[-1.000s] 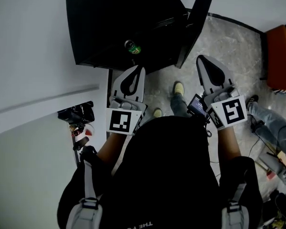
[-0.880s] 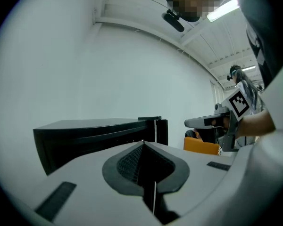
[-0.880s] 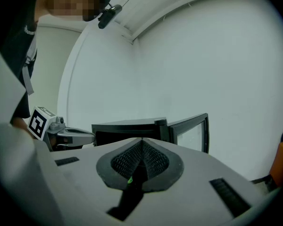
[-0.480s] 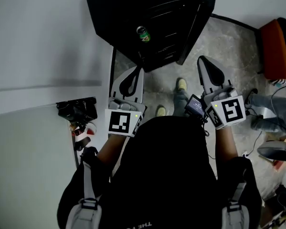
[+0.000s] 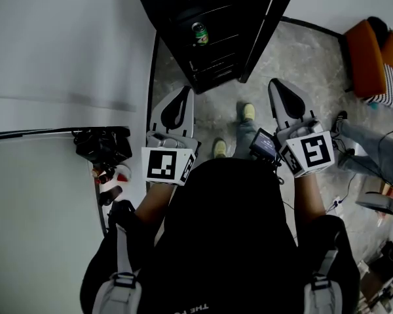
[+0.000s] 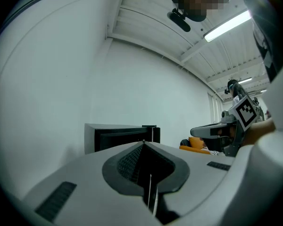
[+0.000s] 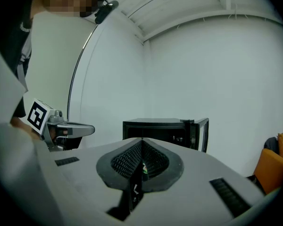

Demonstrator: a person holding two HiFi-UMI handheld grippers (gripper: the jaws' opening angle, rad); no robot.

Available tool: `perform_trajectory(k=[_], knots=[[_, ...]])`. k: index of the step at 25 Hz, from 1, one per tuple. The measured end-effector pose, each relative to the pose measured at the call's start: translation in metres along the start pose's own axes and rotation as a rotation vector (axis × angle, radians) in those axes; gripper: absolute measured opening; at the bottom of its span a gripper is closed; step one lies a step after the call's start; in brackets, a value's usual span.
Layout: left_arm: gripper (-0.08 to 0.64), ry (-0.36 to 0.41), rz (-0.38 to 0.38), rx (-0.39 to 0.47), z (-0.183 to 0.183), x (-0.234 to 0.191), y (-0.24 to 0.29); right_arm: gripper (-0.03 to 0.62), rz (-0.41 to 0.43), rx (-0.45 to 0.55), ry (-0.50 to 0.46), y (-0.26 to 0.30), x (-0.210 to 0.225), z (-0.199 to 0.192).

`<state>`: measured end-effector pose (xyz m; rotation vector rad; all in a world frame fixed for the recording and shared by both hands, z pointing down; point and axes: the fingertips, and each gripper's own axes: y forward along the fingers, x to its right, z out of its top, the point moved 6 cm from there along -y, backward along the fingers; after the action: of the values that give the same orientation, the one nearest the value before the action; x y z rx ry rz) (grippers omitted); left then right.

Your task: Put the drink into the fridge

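A green drink can stands on a shelf inside the black fridge, whose door hangs open to the right. My left gripper and right gripper are both held short of the fridge, side by side above the floor. Both are shut with nothing in them. In the left gripper view the shut left gripper points at the fridge. In the right gripper view the shut right gripper faces the fridge and its open door.
A white wall runs along the left, with a black device on a ledge. An orange seat stands at the right, with another person's legs near it. The wearer's shoes stand on the marble floor.
The fridge has slid up and away in the head view, so both grippers now sit farther back from it. The can stays inside. Both grippers stay shut.
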<state>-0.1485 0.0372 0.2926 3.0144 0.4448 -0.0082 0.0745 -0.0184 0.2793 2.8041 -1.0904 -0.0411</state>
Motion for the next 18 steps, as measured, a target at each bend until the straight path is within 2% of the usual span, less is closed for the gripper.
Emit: perform_trajectory(k=[9,18], knots=[[0.012,-0.015,-0.042,0.004,-0.002,0.017,-0.034,0.009,-0.021,-0.001,-0.009,-0.033,-0.028,-0.005],[0.012,-0.007,-0.082,0.004,0.009,0.050,-0.031,0.009,-0.060,-0.046,0.014,-0.066,-0.016,-0.015]])
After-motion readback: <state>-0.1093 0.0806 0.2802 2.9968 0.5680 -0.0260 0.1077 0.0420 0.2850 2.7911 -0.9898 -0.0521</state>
